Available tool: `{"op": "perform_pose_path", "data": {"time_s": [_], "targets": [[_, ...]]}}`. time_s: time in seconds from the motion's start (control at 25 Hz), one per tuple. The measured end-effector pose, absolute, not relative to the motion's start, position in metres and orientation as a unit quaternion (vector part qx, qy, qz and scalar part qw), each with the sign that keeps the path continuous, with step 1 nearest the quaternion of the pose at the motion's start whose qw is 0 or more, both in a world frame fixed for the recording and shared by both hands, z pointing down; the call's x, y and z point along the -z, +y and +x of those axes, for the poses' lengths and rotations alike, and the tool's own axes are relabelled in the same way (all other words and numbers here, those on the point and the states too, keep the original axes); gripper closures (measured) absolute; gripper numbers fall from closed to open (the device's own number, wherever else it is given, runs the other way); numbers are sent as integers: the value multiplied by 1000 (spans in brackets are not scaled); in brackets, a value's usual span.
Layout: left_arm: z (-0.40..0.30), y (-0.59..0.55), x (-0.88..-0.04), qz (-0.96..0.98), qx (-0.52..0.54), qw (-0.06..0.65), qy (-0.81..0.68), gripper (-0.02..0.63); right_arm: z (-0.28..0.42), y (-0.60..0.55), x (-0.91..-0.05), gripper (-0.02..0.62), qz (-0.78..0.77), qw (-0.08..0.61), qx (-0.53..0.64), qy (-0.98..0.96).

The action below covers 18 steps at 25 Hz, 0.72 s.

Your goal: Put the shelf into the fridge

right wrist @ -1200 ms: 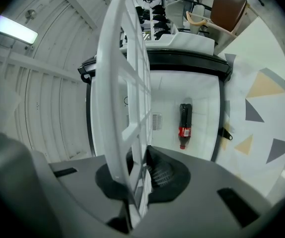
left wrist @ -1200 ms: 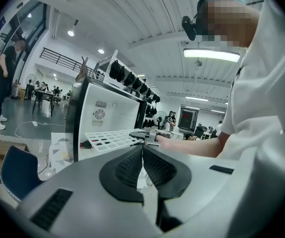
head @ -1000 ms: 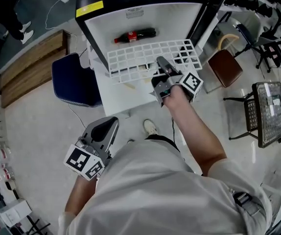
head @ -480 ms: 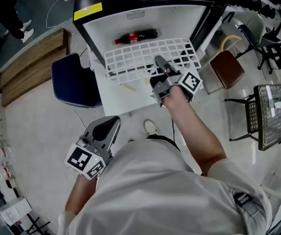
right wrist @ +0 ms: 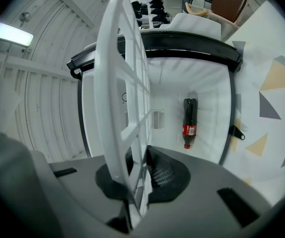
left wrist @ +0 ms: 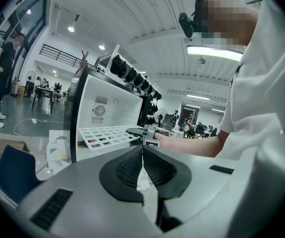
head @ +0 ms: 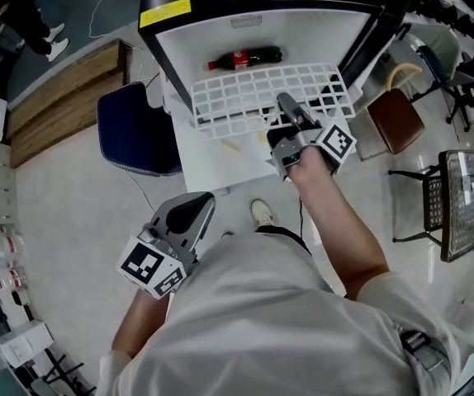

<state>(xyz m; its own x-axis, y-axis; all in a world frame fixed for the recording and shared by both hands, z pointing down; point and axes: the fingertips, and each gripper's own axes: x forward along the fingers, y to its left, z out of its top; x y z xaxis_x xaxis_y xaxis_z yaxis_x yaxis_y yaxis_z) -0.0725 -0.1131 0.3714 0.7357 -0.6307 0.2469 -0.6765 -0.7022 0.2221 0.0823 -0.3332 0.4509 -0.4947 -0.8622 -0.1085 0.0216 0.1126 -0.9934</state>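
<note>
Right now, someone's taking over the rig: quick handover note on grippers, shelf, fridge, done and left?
Right gripper: shut on the near edge of the white plastic grid shelf, held roughly level.
Left gripper: shut, empty, held low, away from the fridge.
Black fridge with white interior: door open; a red-labelled cola bottle lies on its floor.
Done: shelf picked up and brought to the opening, above the bottle.
Left: slide it fully in, seat it, release.
</note>
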Motion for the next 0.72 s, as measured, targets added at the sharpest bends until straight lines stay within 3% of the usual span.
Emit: {"op": "perform_pose_path", "data": {"time_s": [0.72], "targets": [[-75, -114, -376, 918, -78, 150, -359, 588, 79, -337, -450, 565, -333, 382, 573, 645]]}}
